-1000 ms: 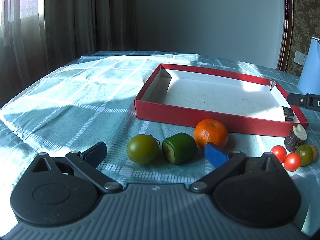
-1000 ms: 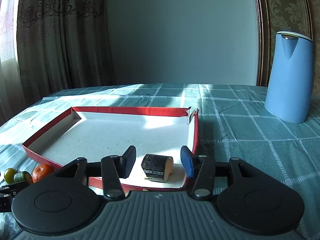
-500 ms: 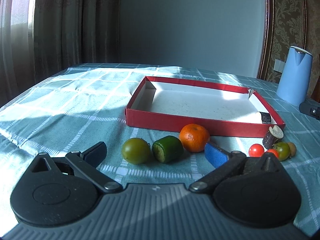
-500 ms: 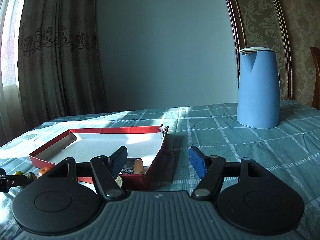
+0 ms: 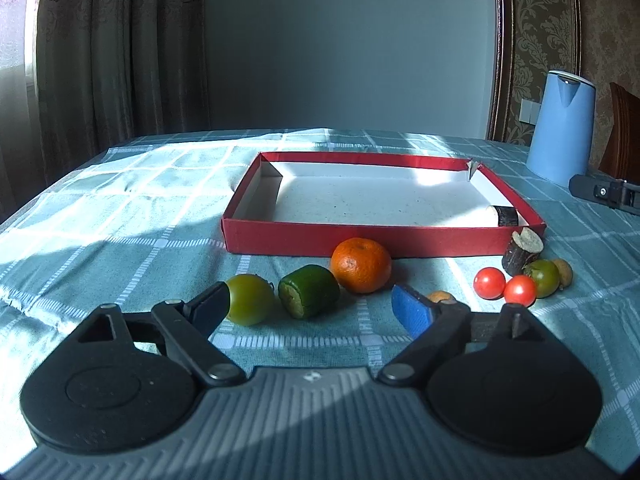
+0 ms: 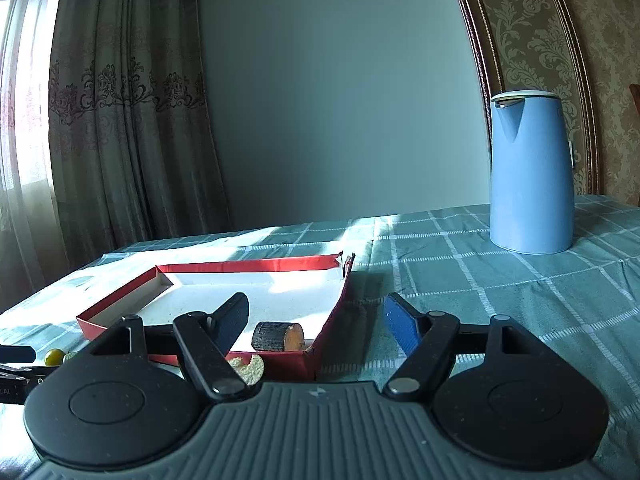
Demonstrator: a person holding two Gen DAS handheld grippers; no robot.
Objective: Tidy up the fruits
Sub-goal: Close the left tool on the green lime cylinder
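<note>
My left gripper [image 5: 312, 304] hangs low over the checked tablecloth [image 5: 120, 216], its jaws spread wide and holding nothing; the green tomato [image 5: 249, 299] sits just beside my dark left finger, and the green cut piece [image 5: 309, 296] lies between the two fingers, a little ahead of them. The orange [image 5: 361, 259] rests just behind that, close to the front wall of the red tray [image 5: 360, 238]. Off to the right, two red cherry tomatoes [image 5: 505, 286] touch each other, with a small green tomato [image 5: 542, 279] and a dark stub with a pale cut face [image 5: 521, 251] just behind them, all outside the tray. One dark cut piece [image 6: 278, 336] already lies inside the tray, in its near right corner. My right gripper [image 6: 316, 320] is also spread open and empty, straddling that corner of the tray, with its blue pad over the cloth outside the wall. A blue kettle [image 6: 530, 176] stands well beyond on the right.
</note>
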